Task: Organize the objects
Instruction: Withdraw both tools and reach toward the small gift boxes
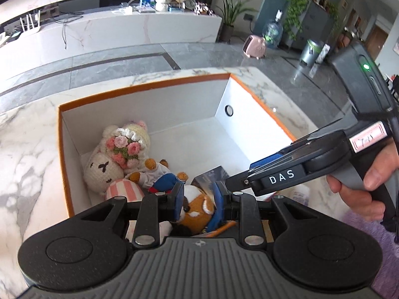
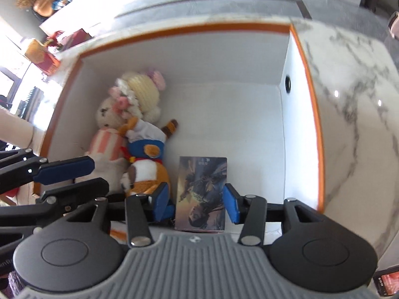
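Note:
An orange-rimmed white box (image 1: 139, 88) (image 2: 189, 28) stands on the marble table. Inside lie a white crochet bunny with pink flowers (image 1: 109, 164) (image 2: 129, 104), an orange fox plush in blue (image 1: 197, 209) (image 2: 147, 164) and a picture card box (image 2: 202, 194) (image 1: 212, 174). My left gripper (image 1: 199, 199) is open, its blue pads either side of the fox plush's head, above it. In the right wrist view it (image 2: 74, 177) shows at the left, open. My right gripper (image 2: 198, 199) is open, its pads a little apart from the card box's sides.
The right gripper's body (image 1: 311, 164) and the hand on it cross the left wrist view over the box's right side. The marble table (image 2: 349, 114) extends right of the box. A pink heater (image 1: 254, 46), a bin (image 1: 310, 52) and plants stand on the floor beyond.

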Tool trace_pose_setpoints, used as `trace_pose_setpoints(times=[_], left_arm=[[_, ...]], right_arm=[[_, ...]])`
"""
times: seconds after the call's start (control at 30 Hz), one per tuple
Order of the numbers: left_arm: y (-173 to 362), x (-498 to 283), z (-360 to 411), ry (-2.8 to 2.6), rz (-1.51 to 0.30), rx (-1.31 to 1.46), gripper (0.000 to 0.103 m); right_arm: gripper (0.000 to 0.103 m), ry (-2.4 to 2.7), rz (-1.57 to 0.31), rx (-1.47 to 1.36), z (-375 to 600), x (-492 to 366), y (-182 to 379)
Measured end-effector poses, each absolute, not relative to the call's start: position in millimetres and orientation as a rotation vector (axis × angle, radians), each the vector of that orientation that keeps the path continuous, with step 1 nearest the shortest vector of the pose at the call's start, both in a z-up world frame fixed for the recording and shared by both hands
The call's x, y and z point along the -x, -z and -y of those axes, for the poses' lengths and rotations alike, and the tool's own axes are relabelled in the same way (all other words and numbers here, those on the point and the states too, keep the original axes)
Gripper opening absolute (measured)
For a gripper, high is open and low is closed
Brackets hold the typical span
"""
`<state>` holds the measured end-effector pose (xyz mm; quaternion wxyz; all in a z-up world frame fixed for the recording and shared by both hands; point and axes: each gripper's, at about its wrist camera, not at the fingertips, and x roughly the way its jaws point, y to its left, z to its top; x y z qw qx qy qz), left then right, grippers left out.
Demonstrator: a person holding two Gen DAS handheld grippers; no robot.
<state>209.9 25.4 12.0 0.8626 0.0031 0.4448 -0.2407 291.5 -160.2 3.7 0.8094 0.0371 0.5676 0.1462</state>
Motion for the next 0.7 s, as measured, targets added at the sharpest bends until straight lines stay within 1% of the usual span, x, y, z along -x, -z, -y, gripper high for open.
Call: trace_pose_setpoints(times=[0.13,0.27,0.33,0.4,0.47,0.57,0.6,0.7], left_arm=[[-24.4,-184.2,-27.3,0.473,-0.916,0.054,0.031],[-28.7,-162.4,-28.3,0.446,-0.909,0.095,0.031],[-26.2,-153.2,-27.4,0.416,-0.912,0.106,0.031],[-21.1,-144.4,-24.0,0.389,-0.909,0.103,0.038],[-13.8,-137.7,-21.7,0.366,-0.913,0.106,0.048],[1.2,-129.3,-20.6,0.340,-0.934,0.143,0.054],[7.5,-122.7,-22.5,0.324,-0.938,0.163,0.055],[24.3,-116.7,-24.8,0.287,-0.962,0.232,0.058]], right_arm=[[0.054,-0.353,-1.082,-0.052,162.2,-250.6,-34.9],[0.055,-0.360,-0.964,-0.060,176.2,-208.1,-45.7],[0.061,-0.349,-0.911,-0.064,185.9,-185.9,-49.8],[0.061,-0.327,-0.872,-0.055,191.0,-168.0,-47.7],[0.062,-0.314,-0.851,-0.042,192.1,-153.8,-39.3],[0.065,-0.280,-0.832,-0.023,192.7,-139.5,-24.0],[0.068,-0.258,-0.827,-0.015,193.5,-133.7,-18.8],[0.072,-0.229,-0.834,-0.014,194.1,-125.2,2.8]])
